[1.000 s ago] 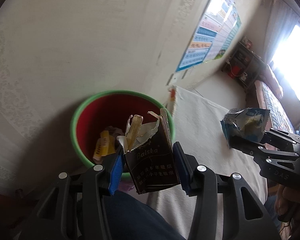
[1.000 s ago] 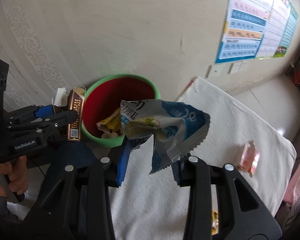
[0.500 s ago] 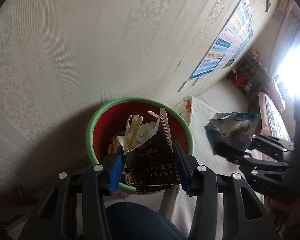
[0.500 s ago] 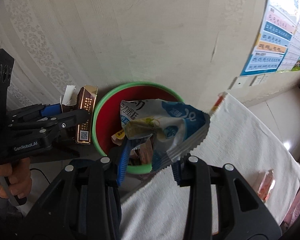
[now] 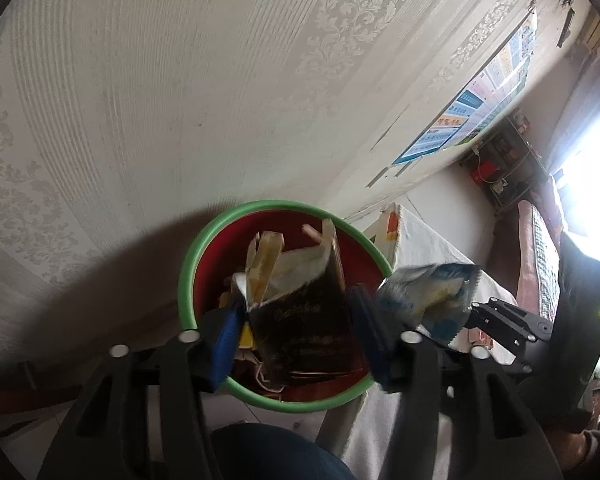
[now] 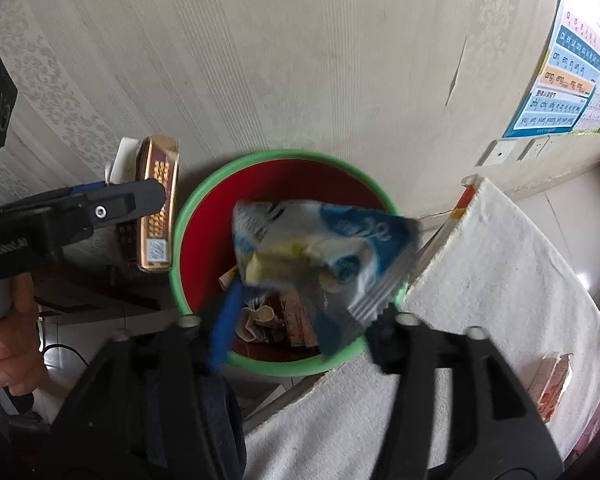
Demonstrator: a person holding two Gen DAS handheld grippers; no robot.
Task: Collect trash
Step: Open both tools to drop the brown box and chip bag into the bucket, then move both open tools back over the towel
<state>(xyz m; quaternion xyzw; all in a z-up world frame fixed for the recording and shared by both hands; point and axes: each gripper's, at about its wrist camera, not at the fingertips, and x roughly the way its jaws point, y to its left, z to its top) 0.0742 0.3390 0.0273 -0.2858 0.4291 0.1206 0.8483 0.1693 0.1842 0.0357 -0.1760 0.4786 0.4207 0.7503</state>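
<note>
A red bin with a green rim (image 5: 188,280) stands against the wall, with several scraps inside. My left gripper (image 5: 296,332) hangs over it, its jaws opening. A torn dark carton (image 5: 304,320) stands between the blue pads (image 5: 224,332) with a small gap on each side. In the right wrist view the same carton (image 6: 156,216) shows its gold side left of the bin rim (image 6: 176,240). My right gripper (image 6: 302,328) is above the bin too, jaws opening. A blurred blue-and-white snack wrapper (image 6: 320,248) sits loose between its fingers, also visible as the wrapper (image 5: 432,292).
A table under a white towel (image 6: 500,280) touches the bin's right side, with a pink packet (image 6: 552,380) lying on it. A patterned wall stands behind the bin, with a poster (image 6: 560,80). A dark blue trouser knee (image 5: 280,456) lies below the grippers.
Both grippers came in over the bin and sank a little. Both pairs of jaws spread wider, so the carton and the wrapper now sit loose between the pads.
</note>
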